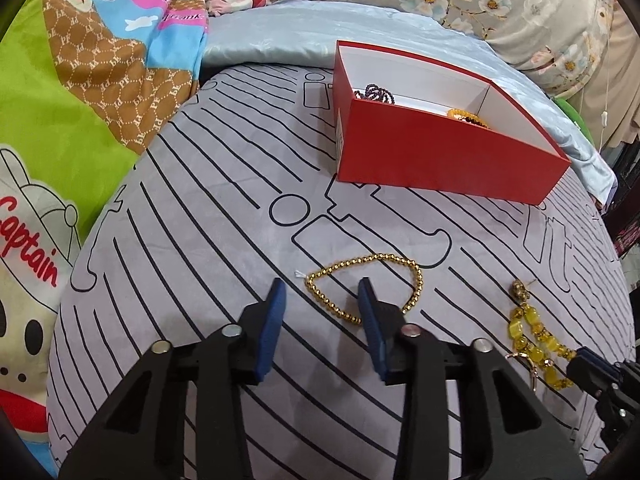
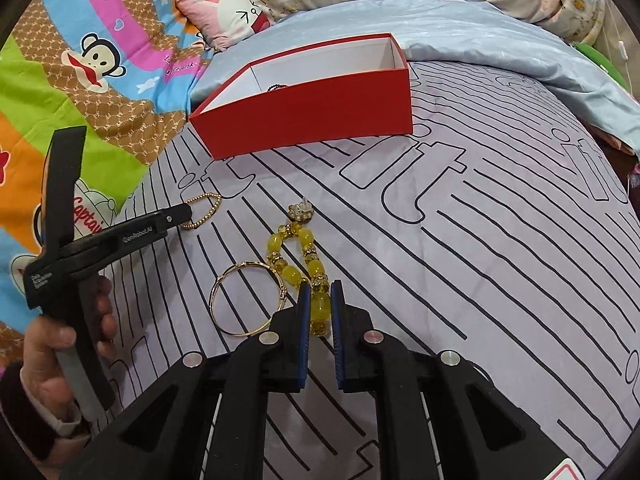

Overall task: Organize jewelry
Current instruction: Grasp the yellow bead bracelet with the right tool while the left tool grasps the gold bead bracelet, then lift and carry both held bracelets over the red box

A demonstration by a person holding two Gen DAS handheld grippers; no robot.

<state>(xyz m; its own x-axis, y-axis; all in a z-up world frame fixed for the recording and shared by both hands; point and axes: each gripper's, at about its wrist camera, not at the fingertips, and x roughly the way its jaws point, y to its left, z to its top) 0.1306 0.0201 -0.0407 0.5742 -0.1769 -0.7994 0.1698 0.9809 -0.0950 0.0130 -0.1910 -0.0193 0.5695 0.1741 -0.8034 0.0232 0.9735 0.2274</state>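
Note:
A gold bead bracelet [image 1: 372, 286] lies on the grey striped bedsheet; my left gripper [image 1: 322, 288] is open with its fingers around the bracelet's near left part. It also shows in the right wrist view [image 2: 204, 210]. A yellow bead bracelet [image 2: 298, 258] with a charm lies on the sheet, and my right gripper [image 2: 320, 292] is shut on its near bead. It shows in the left wrist view [image 1: 536, 340] too. A thin gold bangle [image 2: 246, 300] lies left of it. The red box [image 1: 444, 148] behind holds a dark bead bracelet [image 1: 376, 94] and an orange one [image 1: 466, 116].
The red box [image 2: 312, 108] sits at the far side of the sheet. Colourful cartoon blankets [image 1: 80, 100] lie to the left, a pale blue quilt [image 1: 280, 28] and floral pillows behind. My left gripper [image 2: 120, 236] and hand show at the left of the right wrist view.

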